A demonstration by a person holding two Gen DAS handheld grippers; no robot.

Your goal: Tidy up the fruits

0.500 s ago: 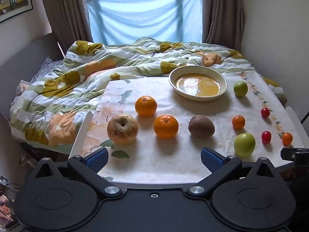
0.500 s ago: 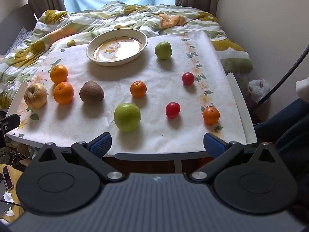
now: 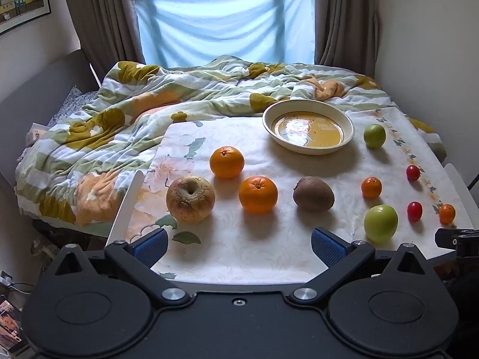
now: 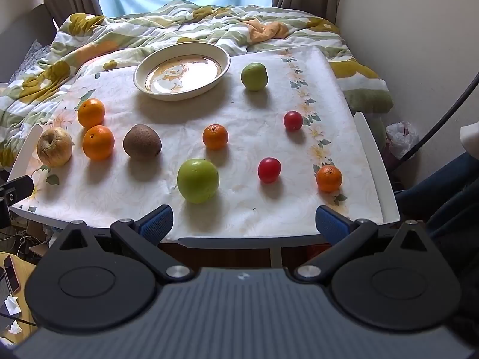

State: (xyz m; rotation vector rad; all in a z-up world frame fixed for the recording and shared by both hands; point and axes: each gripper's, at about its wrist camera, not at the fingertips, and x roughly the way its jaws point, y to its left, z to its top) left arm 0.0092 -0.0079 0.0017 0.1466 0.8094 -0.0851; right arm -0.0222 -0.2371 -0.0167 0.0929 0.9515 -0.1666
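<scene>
**Fruit sort: not started, both grippers empty**

Step in hand looks like the approach/pick choice. Left gripper (image 3: 239, 240) and right gripper (image 4: 244, 221) both hang over the near edge of the table (image 4: 375, 161), jaws spread wide, nothing btwn them.

All fruit lies loose on the floral cloth, none in the plate (image 4: 179, 92), which sits at the far side w/ a cartoon print in its well.

- Left side: wrinkled apple (image 3: 190, 199), two big oranges (image 3: 227, 161) (image 3: 258, 194), kiwi (image 3: 313, 193).
- Right side: near green apple (image 4: 197, 180), far green apple (image 4: 254, 76), small mandarins (image 4: 215, 136) (image 4: 329, 178), two red fruits (image 4: 269, 170) (image 4: 293, 120).

Next move prob. calls for lowering one gripper so its pads straddle the nearest fruit, closing gently since round fruit may roll.

Writing: faint lettering in the plate's well, left wrist view, too small to read. No brands seen.
</scene>
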